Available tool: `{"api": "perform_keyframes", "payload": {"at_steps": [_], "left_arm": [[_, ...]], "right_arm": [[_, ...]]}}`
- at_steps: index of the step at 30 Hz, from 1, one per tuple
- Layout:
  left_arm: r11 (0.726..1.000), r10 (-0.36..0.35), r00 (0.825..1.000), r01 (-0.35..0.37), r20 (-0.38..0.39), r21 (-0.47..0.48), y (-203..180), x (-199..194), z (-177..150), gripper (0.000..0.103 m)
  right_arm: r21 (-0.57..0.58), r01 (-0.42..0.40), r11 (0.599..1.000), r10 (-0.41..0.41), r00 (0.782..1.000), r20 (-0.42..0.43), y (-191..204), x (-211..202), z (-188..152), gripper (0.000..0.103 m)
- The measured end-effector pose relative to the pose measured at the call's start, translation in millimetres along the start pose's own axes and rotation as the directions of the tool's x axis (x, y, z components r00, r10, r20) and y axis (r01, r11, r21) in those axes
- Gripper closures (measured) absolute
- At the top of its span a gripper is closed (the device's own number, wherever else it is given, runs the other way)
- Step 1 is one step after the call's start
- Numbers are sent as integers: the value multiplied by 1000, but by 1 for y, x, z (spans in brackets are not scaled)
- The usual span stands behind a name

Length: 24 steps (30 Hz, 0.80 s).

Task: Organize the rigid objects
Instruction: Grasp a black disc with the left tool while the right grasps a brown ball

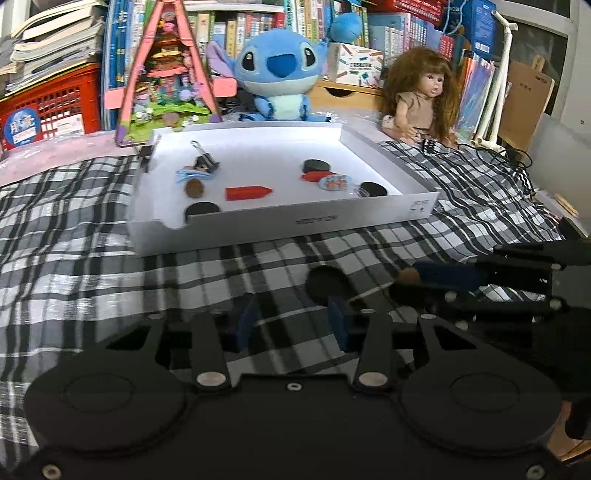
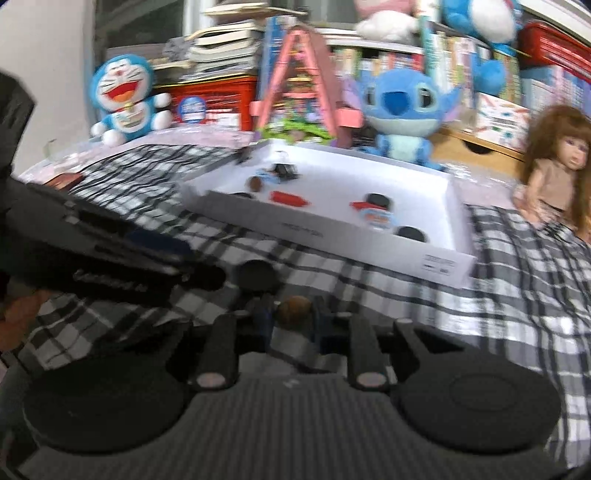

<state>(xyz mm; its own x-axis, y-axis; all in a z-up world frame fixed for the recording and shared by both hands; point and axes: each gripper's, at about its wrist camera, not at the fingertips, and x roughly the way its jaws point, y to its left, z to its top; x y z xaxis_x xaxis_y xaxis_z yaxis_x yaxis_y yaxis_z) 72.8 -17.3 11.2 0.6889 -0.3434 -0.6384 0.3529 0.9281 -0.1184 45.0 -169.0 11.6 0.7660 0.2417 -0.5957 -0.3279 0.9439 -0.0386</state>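
The right gripper (image 2: pixel 291 314) has its fingers closed on a small brown disc (image 2: pixel 294 309) above the plaid cloth (image 2: pixel 498 295). The left gripper (image 1: pixel 295 317) hangs with fingers spread wide, empty; a black disc (image 1: pixel 327 283) lies on the cloth at its 12 o'clock. Beyond, the white tray (image 1: pixel 280 225) holds discs, a red cap (image 1: pixel 247 192) and a binder clip (image 1: pixel 205 160).

A black-and-white plaid cloth (image 1: pixel 92 229) covers the surface. Behind it crowded shelves of colourful books (image 1: pixel 399 26) fill the wall, with a red plastic crate (image 1: pixel 55 103) under stacked papers at left.
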Motion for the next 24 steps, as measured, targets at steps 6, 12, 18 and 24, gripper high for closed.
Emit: {"api": "perform_keyframes", "payload": {"at_steps": [6,12,18,24], "left_arm": [[1000,22,999,-22,25,14,-21,12,0,58],[999,44,998,-45,39,20,-32,22,3,60],[998,49,998,-50,46,25,-34,25,5,73],[999,23,997,-25,70,29,-31,11,14,73]], "right_arm": [[78,70,994,-70,998,-4,-20,-1,-3,77],[89,88,992,-88,996,-1,-23,-1,-6,77],[95,87,992,-88,996,-2,-23,1,-5,77],[89,91,992,-92,996,6,-25,1,0,77]]}}
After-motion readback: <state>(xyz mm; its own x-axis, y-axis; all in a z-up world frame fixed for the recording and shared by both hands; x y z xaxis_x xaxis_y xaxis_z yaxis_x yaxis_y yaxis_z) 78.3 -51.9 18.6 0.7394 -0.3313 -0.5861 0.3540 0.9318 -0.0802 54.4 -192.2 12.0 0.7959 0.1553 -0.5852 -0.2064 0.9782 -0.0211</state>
